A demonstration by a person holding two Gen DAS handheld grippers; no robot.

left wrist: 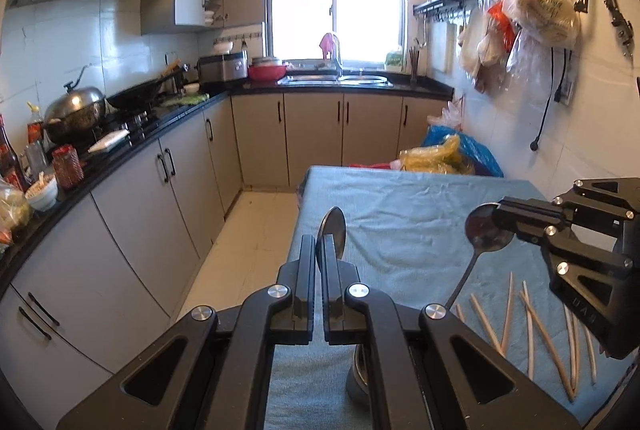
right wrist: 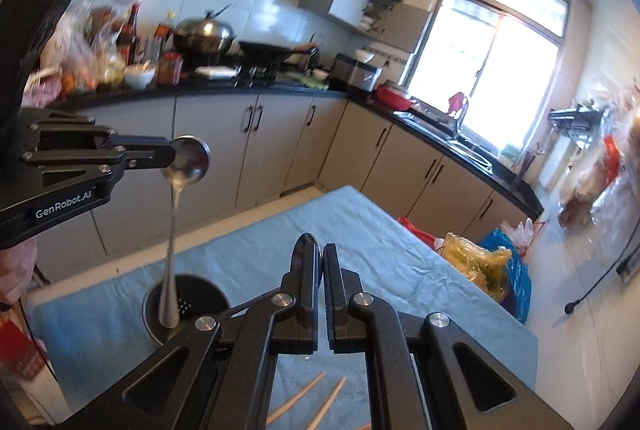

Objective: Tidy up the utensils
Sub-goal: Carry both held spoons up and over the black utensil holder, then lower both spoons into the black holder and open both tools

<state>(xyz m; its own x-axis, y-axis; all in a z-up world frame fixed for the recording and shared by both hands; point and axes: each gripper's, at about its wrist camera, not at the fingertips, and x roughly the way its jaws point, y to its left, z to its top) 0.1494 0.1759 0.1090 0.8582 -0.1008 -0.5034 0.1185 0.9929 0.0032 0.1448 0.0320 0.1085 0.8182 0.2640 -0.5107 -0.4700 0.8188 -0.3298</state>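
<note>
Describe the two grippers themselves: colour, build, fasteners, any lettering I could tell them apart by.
Both the left gripper and the right gripper are matte black, with two flat straight fingers on angular linkage arms with triangular cut-outs, joined by round silver bolts. The right wrist view shows white "GenRobot.AI" lettering on the left gripper's side. No cables or sleeves show clearly.

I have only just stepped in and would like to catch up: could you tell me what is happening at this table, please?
A person is sorting utensils with two handheld grippers over a table's blue cloth. The left gripper has its jaws shut on the bowl of a spoon, whose handle hangs down to a dark round holder. The right gripper likewise clamps a second spoon by its bowl. Several chopsticks lie loose on the cloth, not yet gathered.
</note>
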